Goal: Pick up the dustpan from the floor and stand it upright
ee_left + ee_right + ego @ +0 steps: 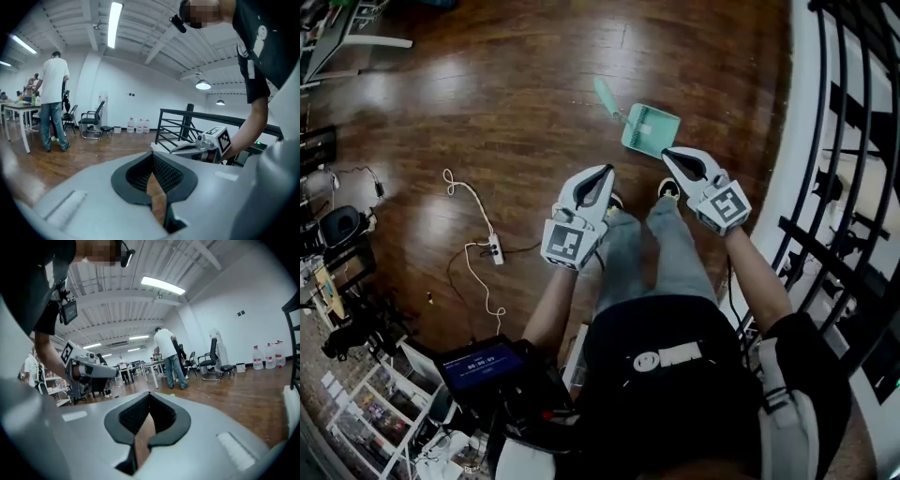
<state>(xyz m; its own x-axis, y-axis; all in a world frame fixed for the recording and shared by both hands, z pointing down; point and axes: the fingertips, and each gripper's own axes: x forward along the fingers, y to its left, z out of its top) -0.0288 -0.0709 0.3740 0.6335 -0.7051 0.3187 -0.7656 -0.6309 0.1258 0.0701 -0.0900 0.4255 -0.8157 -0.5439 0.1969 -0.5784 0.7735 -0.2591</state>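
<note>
A teal dustpan (651, 128) lies flat on the wooden floor, its handle (607, 98) pointing up-left in the head view. My left gripper (606, 172) is held out in front of the person's legs, shut and empty, to the lower left of the pan. My right gripper (667, 154) is shut and empty too, its tip just below the pan's near edge in the head view, raised above the floor. In the left gripper view the jaws (153, 157) meet with nothing between them, and the right gripper (206, 143) shows beyond. The right gripper view shows its jaws (149, 395) closed, the left gripper (89, 371) to the left.
A black railing (853, 169) on a white curb curves along the right. A white cable with a power strip (495, 249) lies on the floor at left. Shelves and gear (356, 309) crowd the lower left. People stand by tables (51, 101) far across the room, with chairs (91, 123) nearby.
</note>
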